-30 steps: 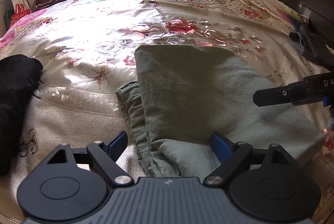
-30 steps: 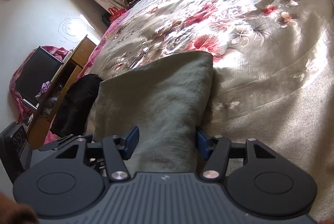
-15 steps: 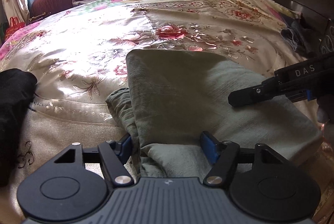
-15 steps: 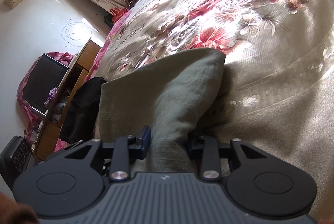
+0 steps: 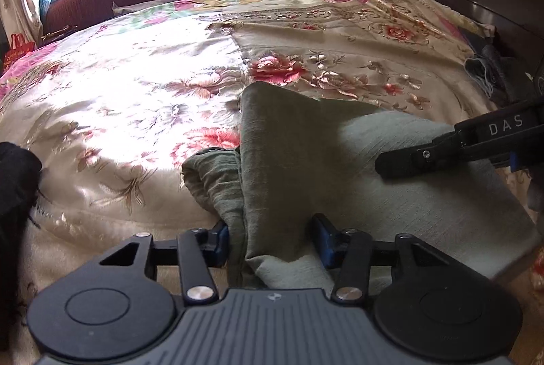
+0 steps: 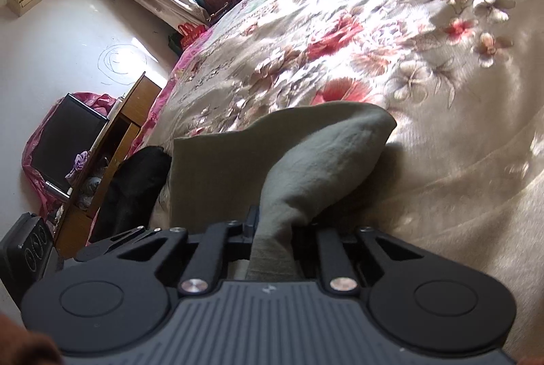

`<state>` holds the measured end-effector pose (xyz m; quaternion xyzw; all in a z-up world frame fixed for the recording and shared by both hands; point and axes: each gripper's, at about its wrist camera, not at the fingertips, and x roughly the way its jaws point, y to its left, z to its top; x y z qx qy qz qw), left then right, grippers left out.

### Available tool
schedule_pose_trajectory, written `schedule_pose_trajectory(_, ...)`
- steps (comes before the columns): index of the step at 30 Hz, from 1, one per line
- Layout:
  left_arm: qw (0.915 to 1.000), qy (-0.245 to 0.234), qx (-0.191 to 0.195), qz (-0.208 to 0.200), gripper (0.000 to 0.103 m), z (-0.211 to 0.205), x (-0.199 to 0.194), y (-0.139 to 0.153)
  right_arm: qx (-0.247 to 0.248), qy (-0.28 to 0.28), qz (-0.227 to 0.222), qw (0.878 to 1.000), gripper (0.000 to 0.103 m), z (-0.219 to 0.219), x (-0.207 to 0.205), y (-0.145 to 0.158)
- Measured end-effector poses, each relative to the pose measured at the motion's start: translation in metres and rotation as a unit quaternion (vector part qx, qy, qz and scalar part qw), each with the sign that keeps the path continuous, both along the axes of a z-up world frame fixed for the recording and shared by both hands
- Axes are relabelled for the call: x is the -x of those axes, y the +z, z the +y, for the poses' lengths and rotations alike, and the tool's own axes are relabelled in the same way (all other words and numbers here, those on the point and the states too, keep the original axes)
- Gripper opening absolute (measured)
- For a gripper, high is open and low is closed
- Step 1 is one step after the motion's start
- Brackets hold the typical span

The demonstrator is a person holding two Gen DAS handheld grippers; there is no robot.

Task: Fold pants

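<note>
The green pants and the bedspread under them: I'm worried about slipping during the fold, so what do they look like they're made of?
The pants look like a matte woven cotton or linen blend: a slubby, streaked weave shows and folds hold soft creases. The bedspread looks like satin or silk-like fabric with embroidered flowers; it glares brightly in the window light, so probably slick.

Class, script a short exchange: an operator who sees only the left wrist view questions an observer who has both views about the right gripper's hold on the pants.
Operator: I see the right gripper only from the side. Is it shut on cloth?
Observer: Yes. The right gripper is shut on a bunched edge of the pants.
Operator: Is that edge off the bed?
Observer: Yes. It arches above the bedspread and casts a shadow beneath.
</note>
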<state>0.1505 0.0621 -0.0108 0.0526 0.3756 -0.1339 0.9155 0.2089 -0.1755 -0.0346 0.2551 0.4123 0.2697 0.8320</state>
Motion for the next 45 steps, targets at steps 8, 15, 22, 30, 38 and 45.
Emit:
schedule_pose_trajectory(8,0.9991,-0.011,-0.040,-0.007,0.066,-0.025,-0.033,-0.007,0.086,-0.036,0.010,0.996,0.029,-0.019,-0.030,-0.003)
schedule_pose_trajectory(15,0.9989,0.030,-0.035,-0.011,0.088,-0.007,-0.009,-0.004,0.146,-0.082,-0.048,0.985,0.034,-0.034,0.010,0.018)
schedule_pose_trajectory(22,0.9964,0.059,-0.061,-0.004,0.090,-0.008,0.007,0.000,0.204,-0.044,-0.038,0.977,0.041,-0.008,0.030,0.013)
schedule_pose_trajectory(30,0.9921,0.082,-0.093,-0.018,0.090,-0.017,0.033,0.015,0.201,-0.066,-0.075,0.974,0.043,-0.003,0.069,0.041)
schedule_pose_trajectory(38,0.9901,0.103,-0.092,-0.026,0.090,-0.015,0.072,0.026,0.163,-0.043,-0.064,0.984,0.042,0.020,0.104,0.040)
schedule_pose_trajectory(45,0.9891,0.117,-0.085,-0.026,0.098,-0.015,0.103,0.024,0.159,-0.029,-0.053,0.985,0.042,0.031,0.136,0.031)
